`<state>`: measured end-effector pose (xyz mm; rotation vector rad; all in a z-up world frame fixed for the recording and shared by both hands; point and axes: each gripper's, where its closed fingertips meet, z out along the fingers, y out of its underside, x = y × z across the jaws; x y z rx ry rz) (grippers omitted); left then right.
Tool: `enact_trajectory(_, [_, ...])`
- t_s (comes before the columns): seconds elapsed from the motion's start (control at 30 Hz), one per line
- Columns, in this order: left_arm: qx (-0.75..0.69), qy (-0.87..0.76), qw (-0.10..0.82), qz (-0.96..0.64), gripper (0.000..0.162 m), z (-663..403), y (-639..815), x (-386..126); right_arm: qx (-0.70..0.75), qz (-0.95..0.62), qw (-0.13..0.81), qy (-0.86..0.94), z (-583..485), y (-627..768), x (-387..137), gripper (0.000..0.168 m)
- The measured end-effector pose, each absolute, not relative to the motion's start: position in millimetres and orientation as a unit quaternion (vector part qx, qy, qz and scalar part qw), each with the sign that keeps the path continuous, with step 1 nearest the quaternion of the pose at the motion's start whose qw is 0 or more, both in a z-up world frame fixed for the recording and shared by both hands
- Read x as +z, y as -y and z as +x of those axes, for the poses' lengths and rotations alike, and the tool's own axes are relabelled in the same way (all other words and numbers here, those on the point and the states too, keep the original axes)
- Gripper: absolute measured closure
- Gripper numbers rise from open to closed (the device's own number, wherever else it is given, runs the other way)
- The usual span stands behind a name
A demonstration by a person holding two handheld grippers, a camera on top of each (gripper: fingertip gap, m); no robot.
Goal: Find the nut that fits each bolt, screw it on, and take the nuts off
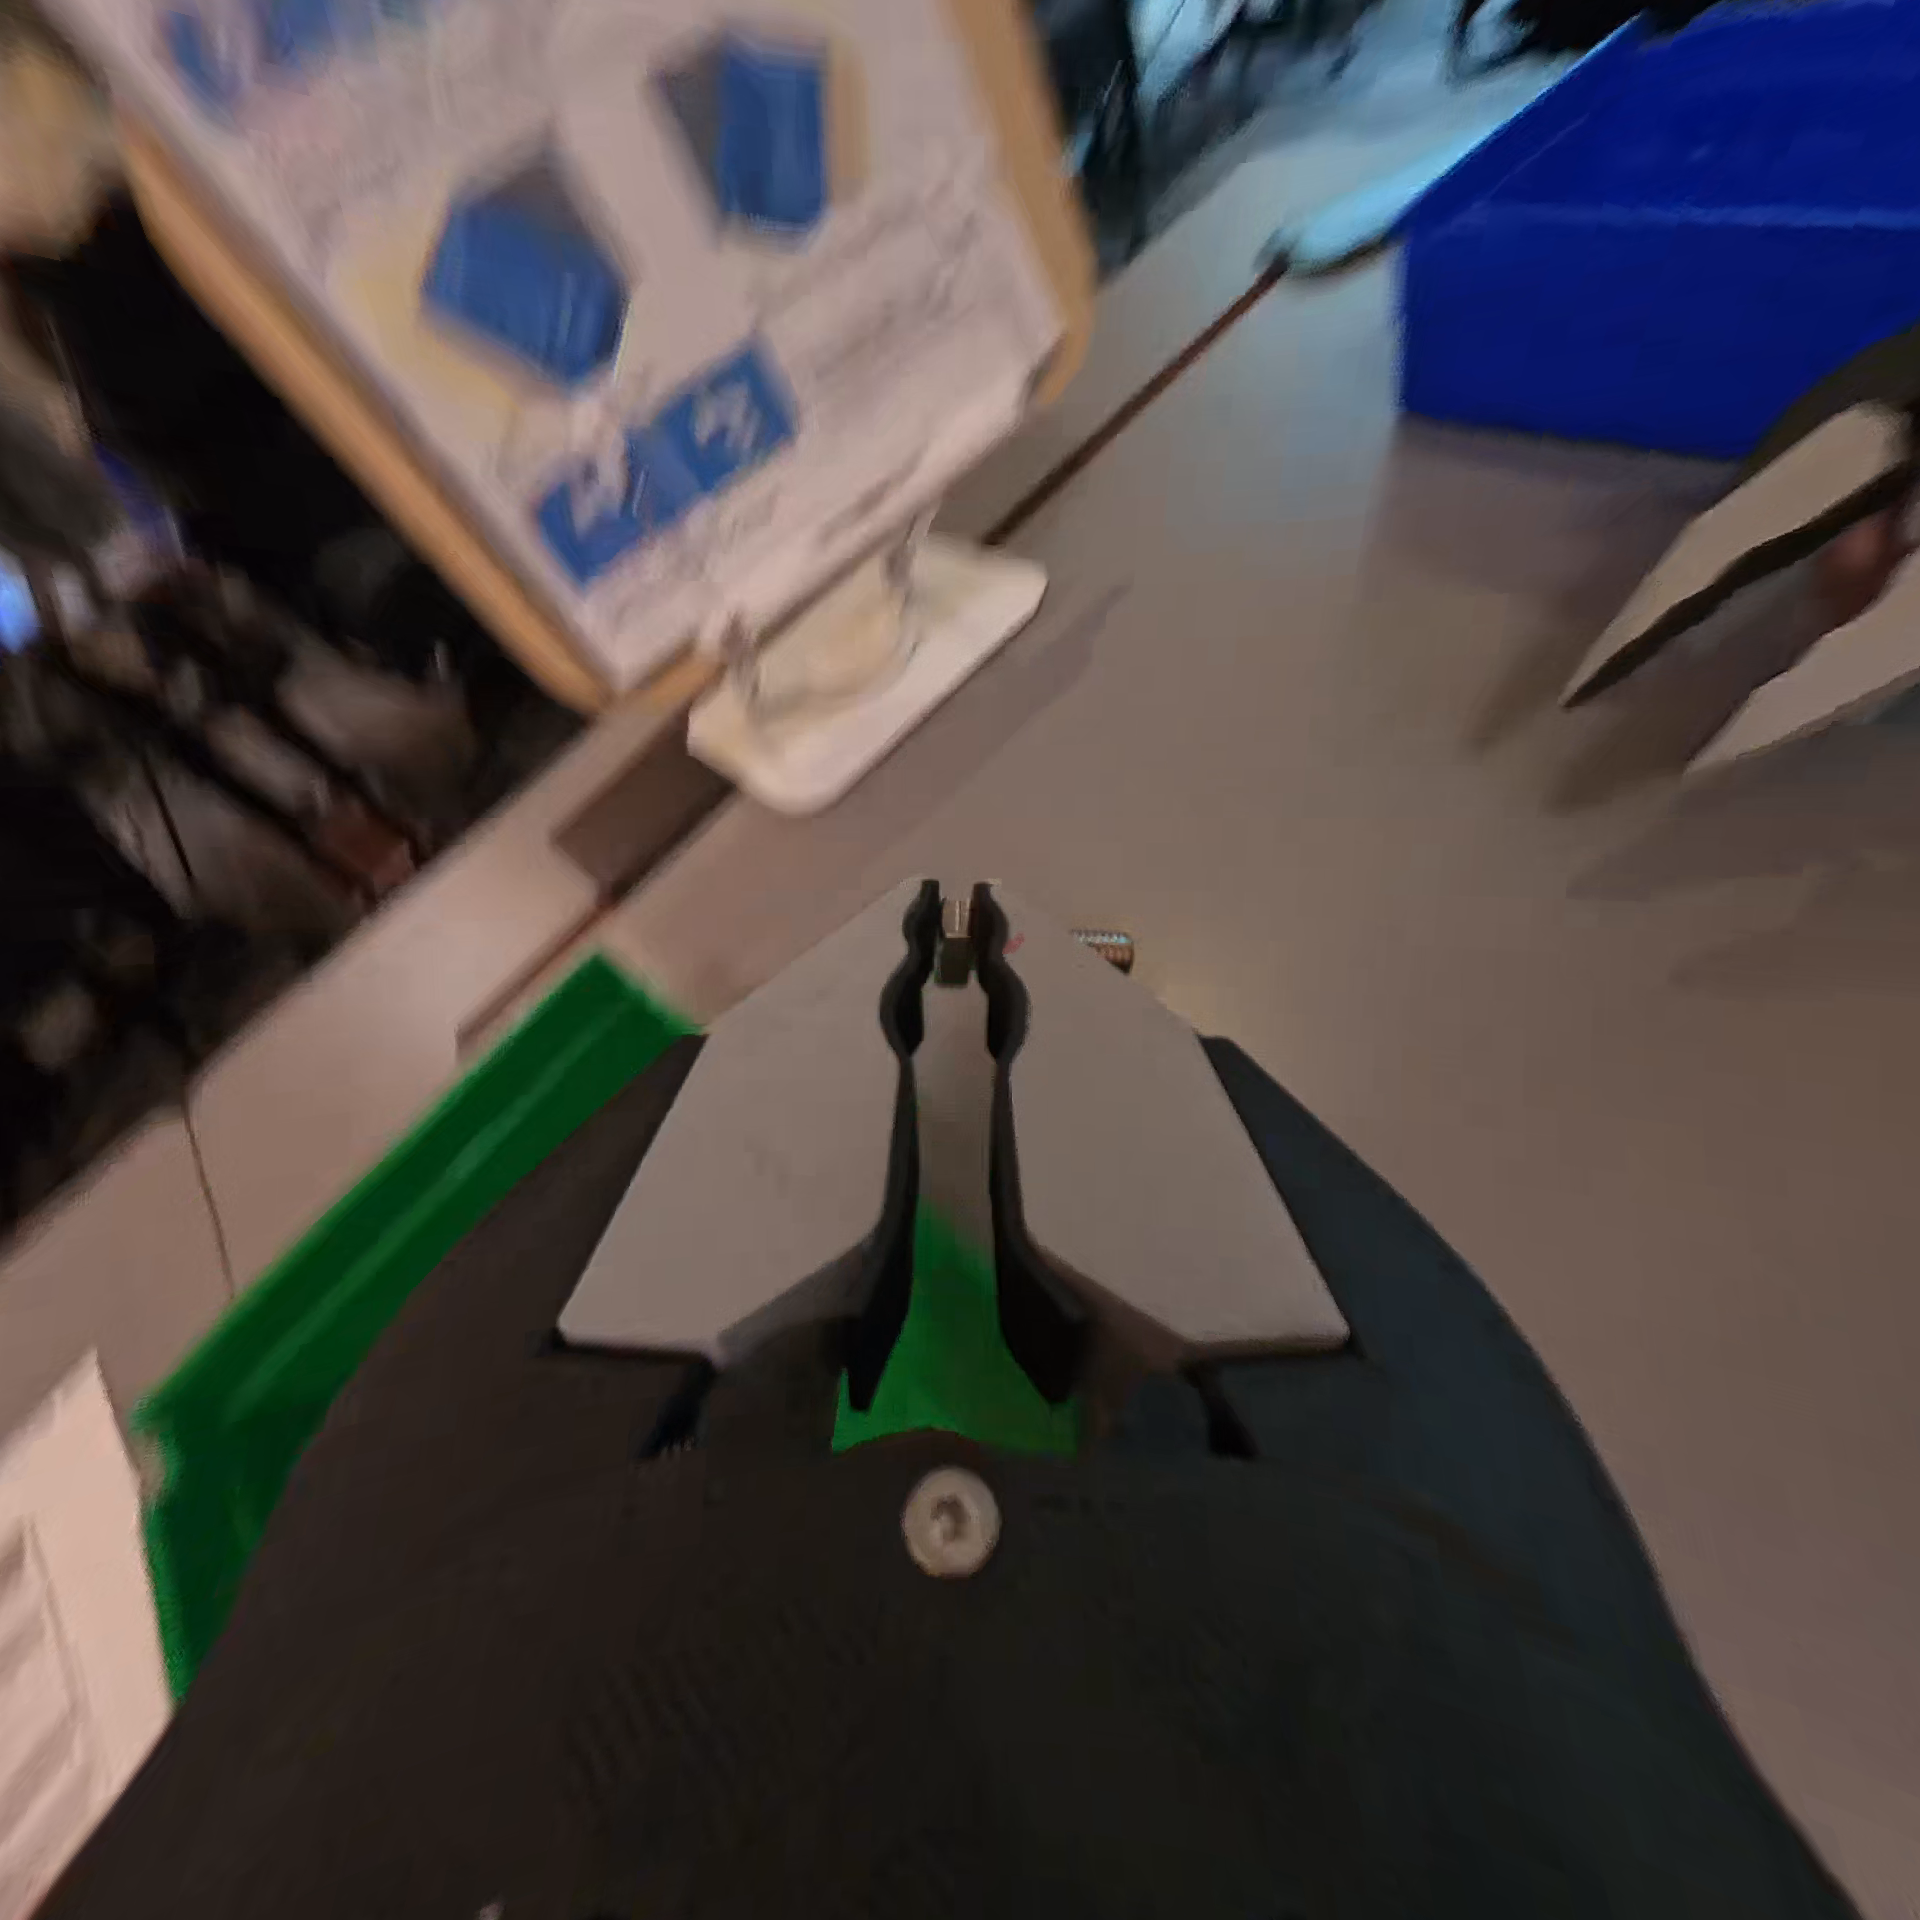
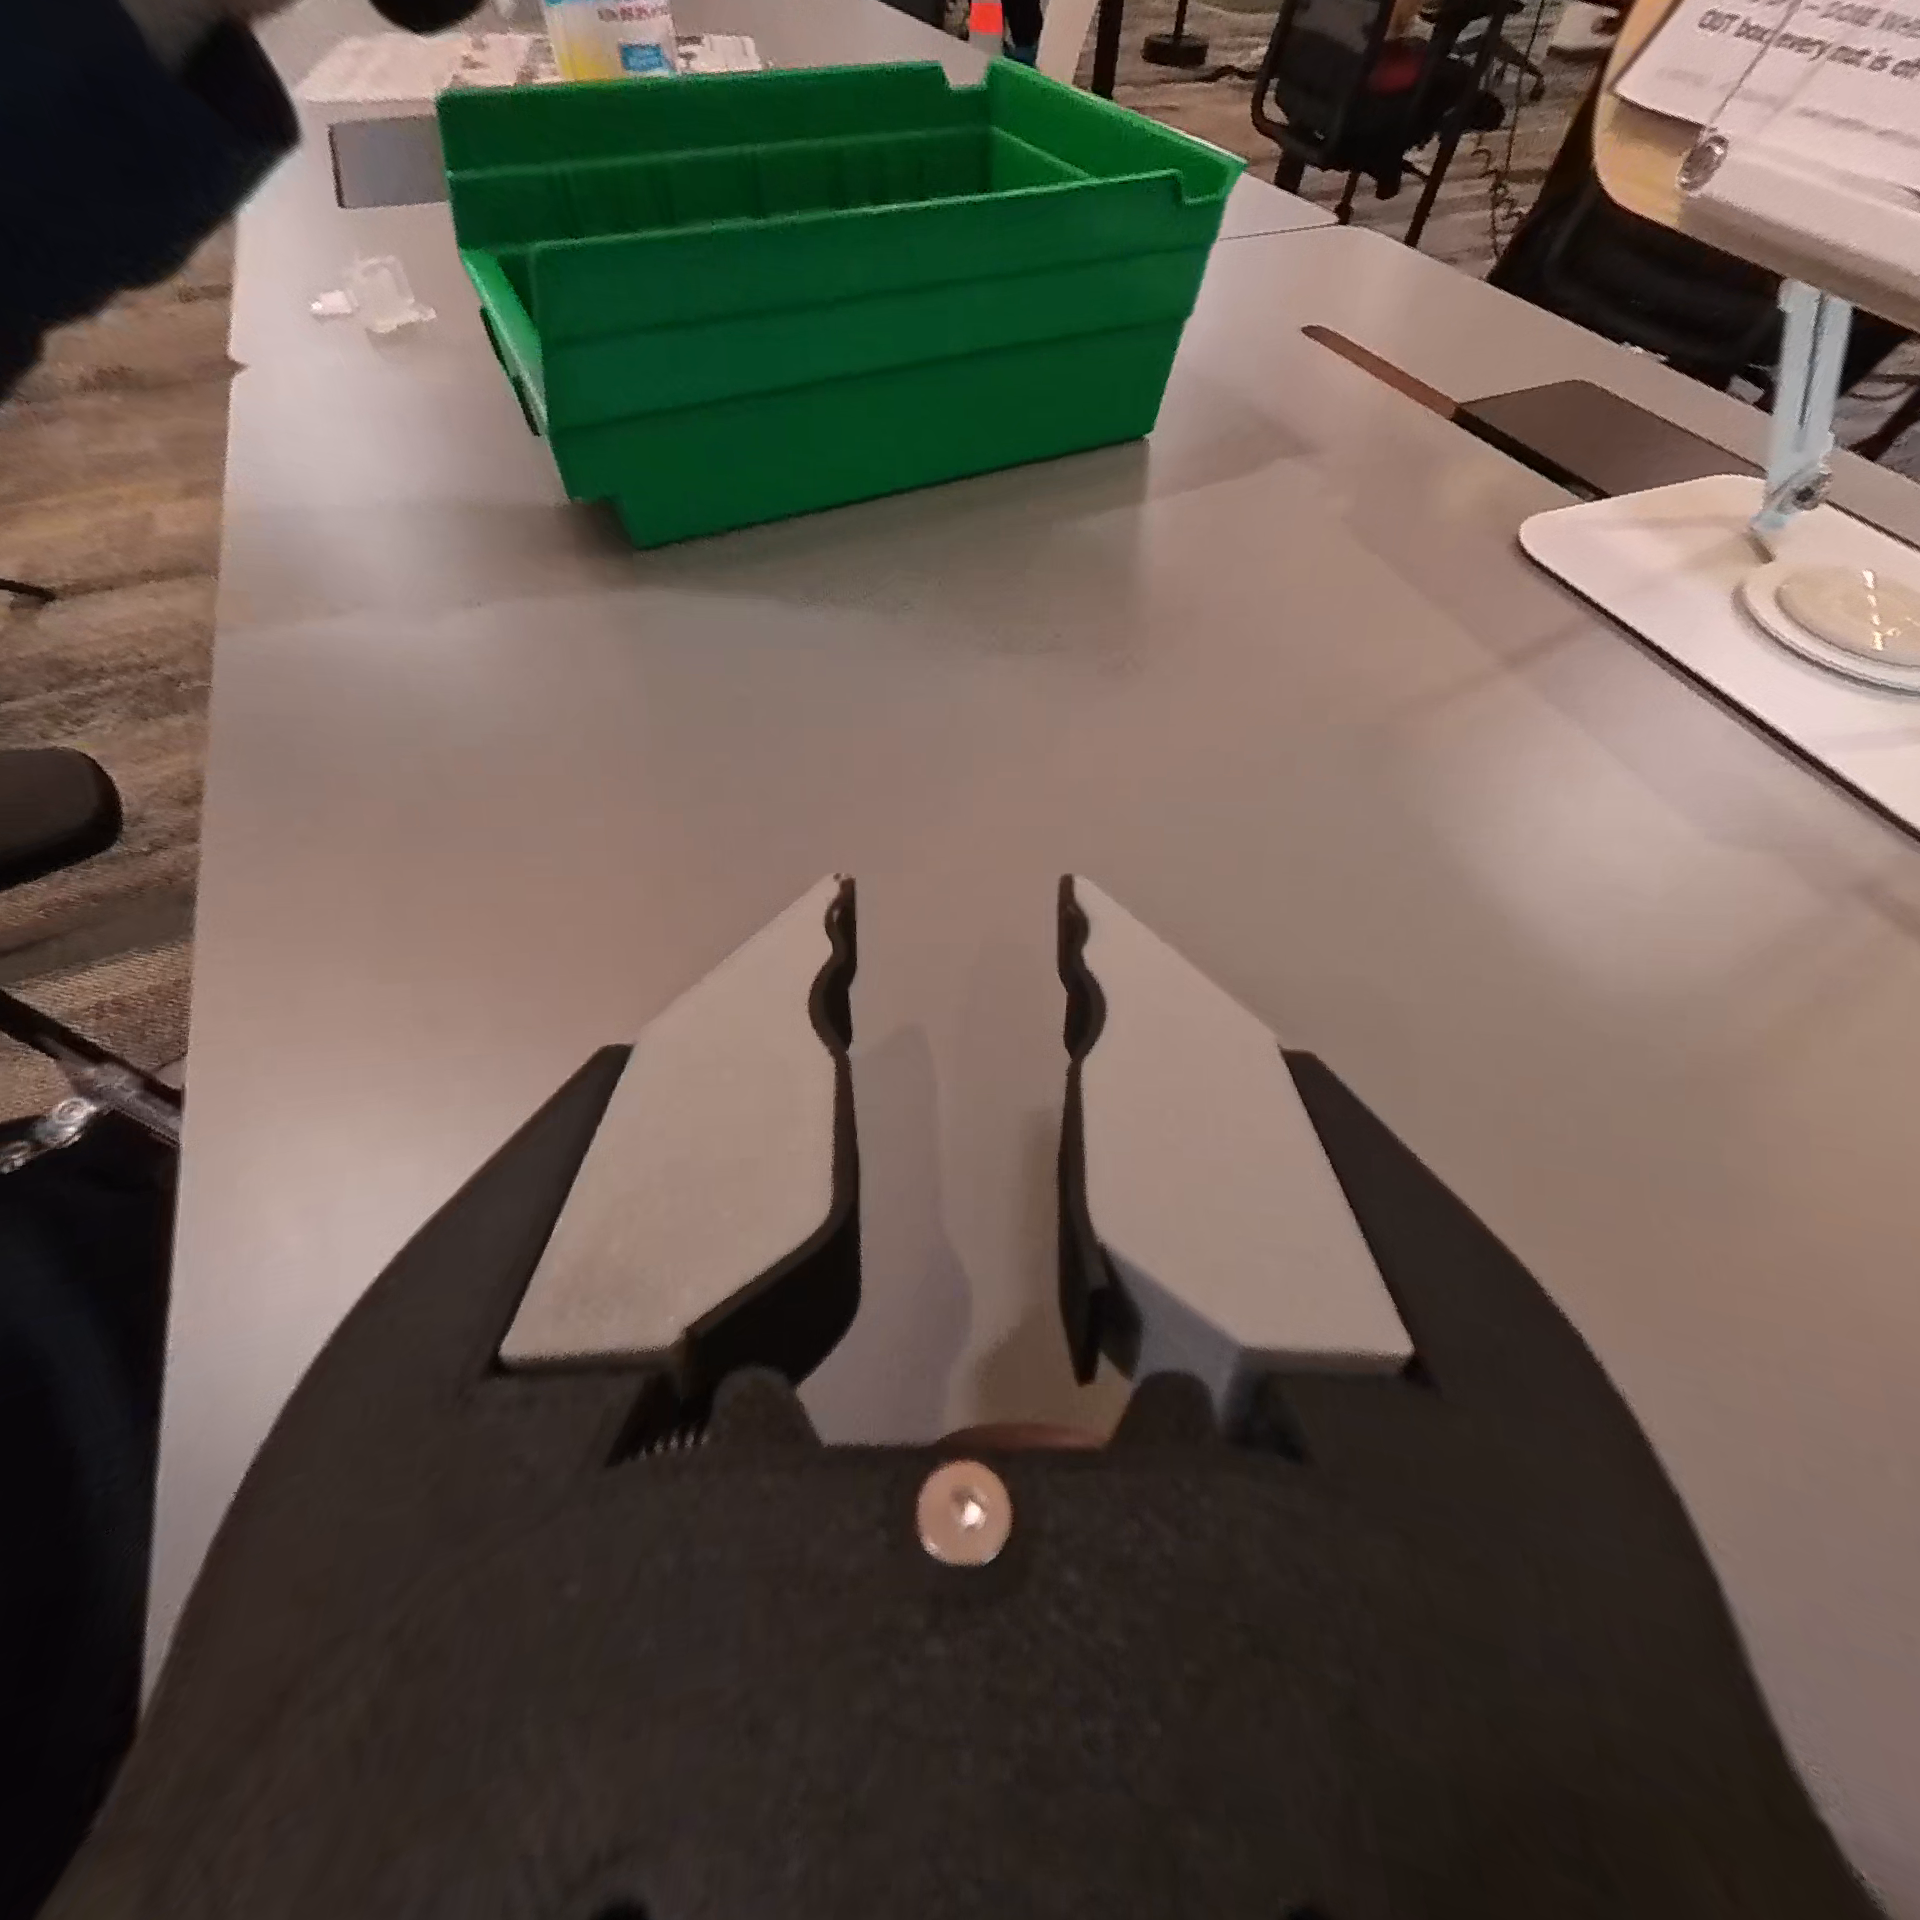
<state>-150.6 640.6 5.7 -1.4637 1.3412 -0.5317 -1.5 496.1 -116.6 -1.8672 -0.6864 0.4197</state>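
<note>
In the blurred left wrist view my left gripper (image 1: 953,914) is shut on a small metal nut (image 1: 951,943) at its fingertips, held above the grey table (image 1: 1299,831). A threaded bolt end (image 1: 1107,948) shows just right of the right finger; I cannot tell if it joins the nut. A green bin (image 1: 395,1226) lies under and left of this gripper. My right gripper (image 2: 956,894) is open and empty, low over the grey table (image 2: 727,779). The green bin (image 2: 831,343) stands ahead of it. The right gripper also shows at the right edge of the left wrist view (image 1: 1766,592).
A blue bin (image 1: 1662,239) stands at the far right. A sign board (image 1: 644,312) on a white stand base (image 1: 883,675) is behind my left gripper; the base also shows in the right wrist view (image 2: 1662,623). A person's dark sleeve (image 2: 114,156) is at upper left. My hands' fingertips stand some 25 cm from each other.
</note>
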Motion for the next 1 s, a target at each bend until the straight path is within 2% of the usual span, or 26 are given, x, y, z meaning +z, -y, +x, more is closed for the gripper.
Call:
enact_trajectory(0.1, [-0.266, -0.603, 0.583, -0.475, 0.158, -103, -578, 21, 0.204, -0.768, 0.532, 0.293, -12, -493, -110, 0.132])
enact_trajectory(0.3, [-0.283, -0.632, 0.636, -0.342, 0.158, -36, -493, -6, 0.35, -0.72, 0.542, 0.257, -15, -477, -78, 0.129])
enact_trajectory(0.57, [-0.304, -0.639, 0.63, -0.32, 0.158, 3, -472, -29, 0.439, -0.684, 0.534, 0.233, -16, -467, -60, 0.13])
enact_trajectory(0.63, [-0.304, -0.641, 0.629, -0.316, 0.158, 5, -469, -30, 0.43, -0.694, 0.532, 0.224, -15, -472, -63, 0.134])
enact_trajectory(0.67, [-0.298, -0.643, 0.631, -0.316, 0.158, 6, -469, -32, 0.436, -0.691, 0.531, 0.226, -17, -470, -62, 0.141])
enact_trajectory(0.7, [-0.29, -0.644, 0.634, -0.317, 0.158, 7, -471, -34, 0.449, -0.684, 0.526, 0.232, -20, -467, -60, 0.155])
enact_trajectory(0.73, [-0.284, -0.643, 0.637, -0.316, 0.157, 7, -472, -37, 0.451, -0.687, 0.52, 0.232, -20, -467, -62, 0.159])
enact_trajectory(1.0, [-0.271, -0.693, 0.565, -0.357, 0.158, 5, -487, -85, 0.353, -0.775, 0.472, 0.227, -4, -483, -108, 0.161])
